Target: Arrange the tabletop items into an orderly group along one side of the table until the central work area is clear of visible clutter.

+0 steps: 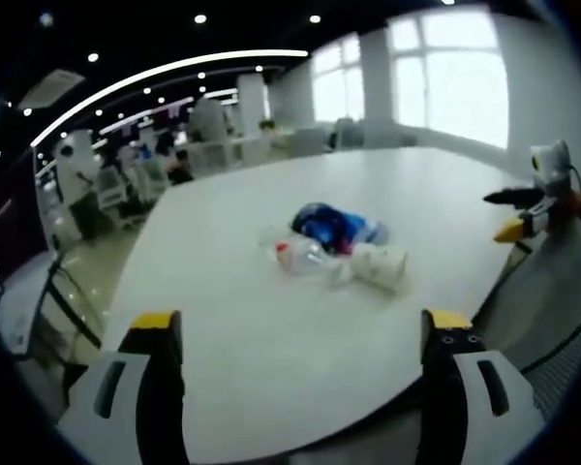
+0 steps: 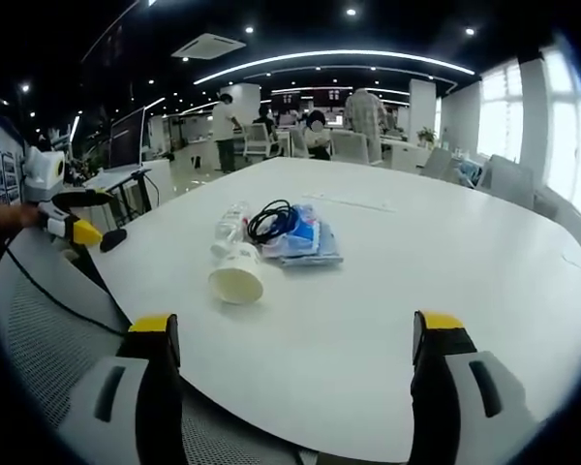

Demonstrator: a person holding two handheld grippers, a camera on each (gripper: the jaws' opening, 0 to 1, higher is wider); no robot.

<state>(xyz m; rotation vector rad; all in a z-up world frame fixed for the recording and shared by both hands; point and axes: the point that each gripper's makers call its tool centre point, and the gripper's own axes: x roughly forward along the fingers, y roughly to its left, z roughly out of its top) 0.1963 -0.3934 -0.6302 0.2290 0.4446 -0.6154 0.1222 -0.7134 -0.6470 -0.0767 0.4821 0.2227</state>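
We find the white table [image 2: 445,271] carrying all the task items in one loose cluster near its middle, so nothing yet sits along a side.

The largest item is the blue packet [image 2: 305,240], lying flat with a black coiled cable [image 2: 271,221] resting on top of it. Touching its near side, the white paper cup [image 2: 237,276] lies on its side, mouth toward the right gripper view. Just beside the cup lies a clear plastic bottle [image 1: 305,257], also on its side, red cap visible.

We hold both tools back at the table edge, presumably to survey before the first pick. The left gripper [image 1: 300,387] has its jaws spread wide with nothing between them. The right gripper [image 2: 295,383] is likewise released and empty.
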